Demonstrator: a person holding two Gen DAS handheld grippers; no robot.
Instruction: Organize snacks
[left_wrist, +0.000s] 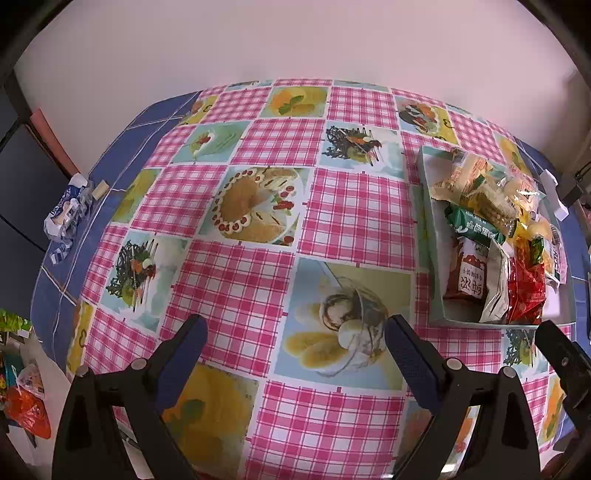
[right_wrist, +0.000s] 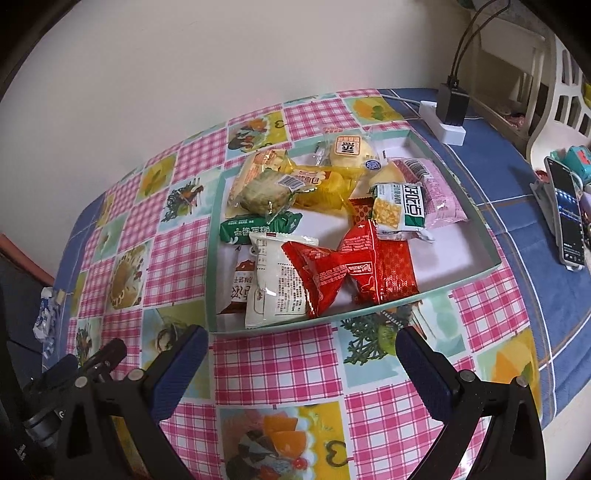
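Note:
A shallow pale-green box (right_wrist: 476, 225) on the checked tablecloth holds several wrapped snacks: red packets (right_wrist: 332, 273), a white packet (right_wrist: 273, 280), a green packet (right_wrist: 258, 227), yellow ones (right_wrist: 325, 184) and a pink one (right_wrist: 439, 188). My right gripper (right_wrist: 299, 354) is open and empty, just in front of the box's near wall. My left gripper (left_wrist: 295, 339) is open and empty over the tablecloth, left of the box (left_wrist: 428, 221). The snacks (left_wrist: 491, 240) show at the right of the left wrist view.
A crumpled blue-white wrapper (left_wrist: 66, 210) lies at the table's left edge. A white power strip with a black plug (right_wrist: 448, 114) sits behind the box. A phone on a stand (right_wrist: 565, 218) is at the far right. A wall runs behind the table.

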